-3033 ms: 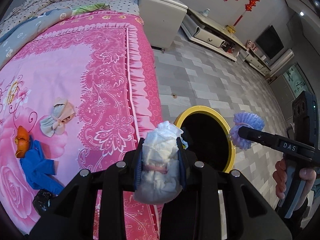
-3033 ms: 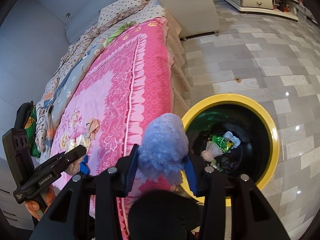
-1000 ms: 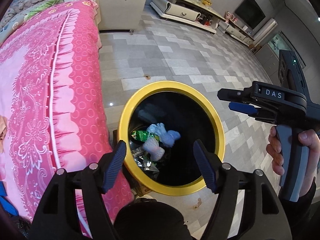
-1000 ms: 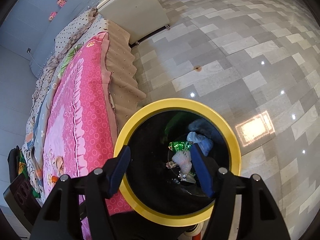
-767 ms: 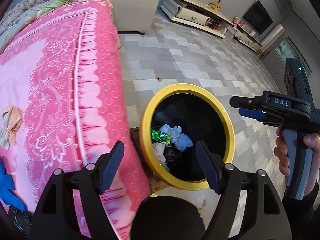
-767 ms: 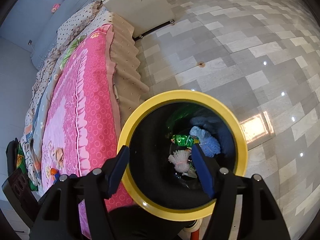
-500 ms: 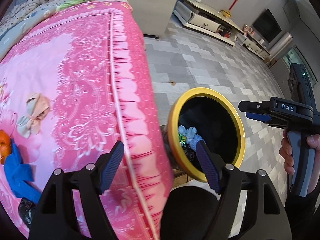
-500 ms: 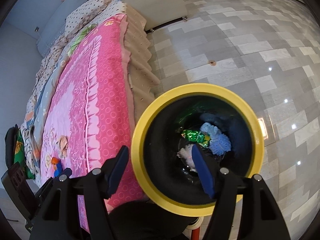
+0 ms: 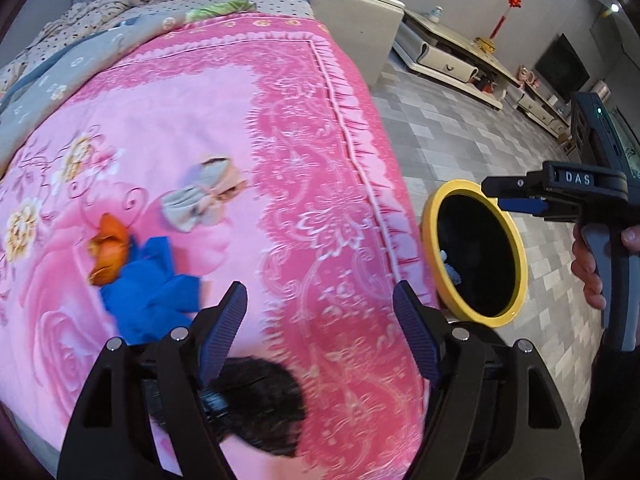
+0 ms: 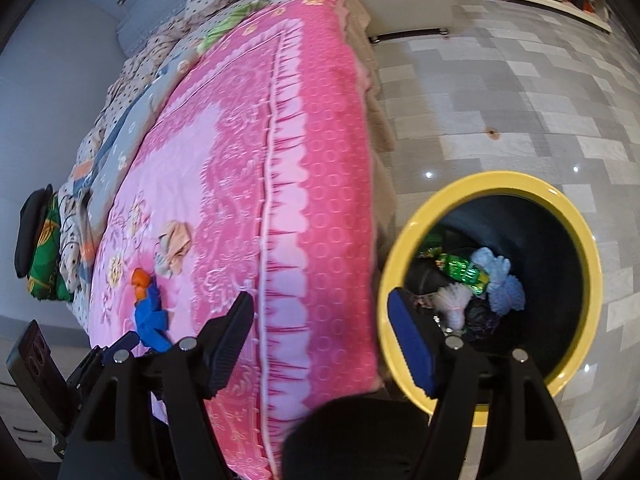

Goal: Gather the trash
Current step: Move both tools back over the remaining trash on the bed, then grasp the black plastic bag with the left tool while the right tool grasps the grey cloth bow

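Left wrist view has our left gripper (image 9: pixel 320 332) hanging over the pink blanket (image 9: pixel 208 128) with its fingers spread wide and nothing between them. Ahead of it on the blanket we've got a blue scrap (image 9: pixel 150 288) touching an orange scrap (image 9: pixel 108 250), and a beige wad (image 9: pixel 204 196) a bit further up, apart from those two. Something dark and blurry (image 9: pixel 260 404) sits right under the left finger; we can't tell what it is. Off the bed edge stands the bin (image 9: pixel 516 248), yellow rim, black inside, just beside the blanket's fringe. Our right gripper (image 9: pixel 504 196) shows up over the bin's far rim, and from this side we can't really judge its gap. Right wrist view sorts that out: the right gripper (image 10: pixel 324 336) is wide open too and holds nothing, with its right finger (image 10: pixel 408 340) over the bin's (image 10: pixel 404 232) near rim and the other over the blanket (image 10: pixel 248 128). Down in the bin we see a pale blue wad (image 10: pixel 502 280), a green wrapper (image 10: pixel 464 270) and a white wad (image 10: pixel 452 304), all piled together. The blue scrap (image 10: pixel 151 320), orange scrap (image 10: pixel 141 279) and beige wad (image 10: pixel 174 244) show here on the blanket as well.
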`<state>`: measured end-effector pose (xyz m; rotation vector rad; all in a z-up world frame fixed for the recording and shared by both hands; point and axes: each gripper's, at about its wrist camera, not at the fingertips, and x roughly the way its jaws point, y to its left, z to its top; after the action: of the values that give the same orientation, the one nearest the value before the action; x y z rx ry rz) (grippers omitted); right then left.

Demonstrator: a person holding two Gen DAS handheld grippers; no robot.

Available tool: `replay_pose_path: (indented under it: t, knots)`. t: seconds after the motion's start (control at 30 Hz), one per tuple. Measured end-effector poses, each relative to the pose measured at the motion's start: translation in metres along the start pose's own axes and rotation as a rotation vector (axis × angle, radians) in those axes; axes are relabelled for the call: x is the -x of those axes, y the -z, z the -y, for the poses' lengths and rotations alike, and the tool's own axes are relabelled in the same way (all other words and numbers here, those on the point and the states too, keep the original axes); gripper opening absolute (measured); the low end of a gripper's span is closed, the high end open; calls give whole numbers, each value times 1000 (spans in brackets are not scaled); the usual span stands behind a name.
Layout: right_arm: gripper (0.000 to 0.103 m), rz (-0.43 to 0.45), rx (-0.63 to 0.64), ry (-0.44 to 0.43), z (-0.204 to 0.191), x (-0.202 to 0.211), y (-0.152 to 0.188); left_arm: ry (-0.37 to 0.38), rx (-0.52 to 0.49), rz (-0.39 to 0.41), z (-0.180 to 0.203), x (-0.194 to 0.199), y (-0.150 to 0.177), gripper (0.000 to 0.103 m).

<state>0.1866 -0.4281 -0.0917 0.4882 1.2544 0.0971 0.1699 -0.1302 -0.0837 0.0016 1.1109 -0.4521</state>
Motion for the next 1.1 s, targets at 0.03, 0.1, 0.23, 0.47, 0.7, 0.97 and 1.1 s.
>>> replay_pose_path:
  t: [0.03, 0.1, 0.23, 0.47, 0.7, 0.97, 1.1]
  knots:
    - [66, -8, 12, -7, -9, -3, -1, -9, 6, 2, -8, 4, 3, 72]
    - [66, -23, 35, -18, -28, -10, -2, -21, 12, 4, -20, 11, 10, 72]
    - [66, -43, 92, -23, -64, -20, -3, -44, 24, 1, -43, 20, 25, 72]
    - [66, -90, 162, -24, -116, -44, -2, -40, 77, -19, -72, 19, 48, 72]
    - [66, -145, 204, -39, -156, -72, -4, -47, 112, -13, -84, 14, 67, 72]
    - [66, -210, 208, -79, -192, -110, -12, -37, 142, -18, -95, 3, 77, 72]
    - [66, -236, 206, -75, -204, -133, -16, -31, 146, -6, -95, 2, 79, 72]
